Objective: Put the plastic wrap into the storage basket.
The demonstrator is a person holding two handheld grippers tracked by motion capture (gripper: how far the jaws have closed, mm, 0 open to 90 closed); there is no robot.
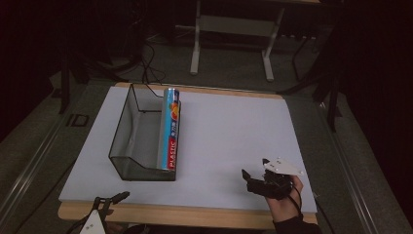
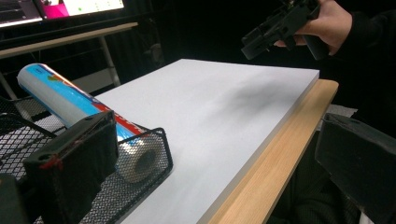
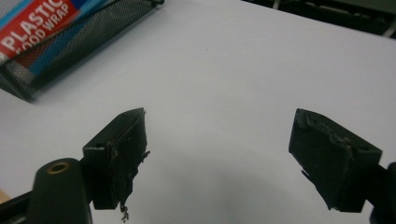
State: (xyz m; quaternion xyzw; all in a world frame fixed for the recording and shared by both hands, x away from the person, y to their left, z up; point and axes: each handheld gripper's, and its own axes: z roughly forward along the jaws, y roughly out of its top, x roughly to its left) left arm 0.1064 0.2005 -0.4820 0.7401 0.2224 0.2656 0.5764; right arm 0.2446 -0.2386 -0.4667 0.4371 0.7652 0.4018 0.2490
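A roll of plastic food wrap [image 1: 171,126] in a blue and red wrapper lies along the right wall of a black mesh basket [image 1: 122,127] on the left half of the white board. In the left gripper view the roll [image 2: 60,95] rests in the basket's corner [image 2: 154,156], just ahead of my left jaw. My left gripper [image 1: 111,197] sits at the table's front edge, below the basket, open and empty [image 2: 212,140]. My right gripper [image 1: 253,169] hovers over the board's front right, open, with bare board between its jaws [image 3: 224,144]. The roll [image 3: 32,32] lies off to its far left.
The white board [image 1: 234,126] rests on a wooden tabletop [image 1: 195,215] whose edge shows along the front. Behind the table stand a desk's white legs [image 1: 196,44] and floor cables [image 1: 146,68]. A hand holds the right gripper [image 2: 280,28] above the board's far corner.
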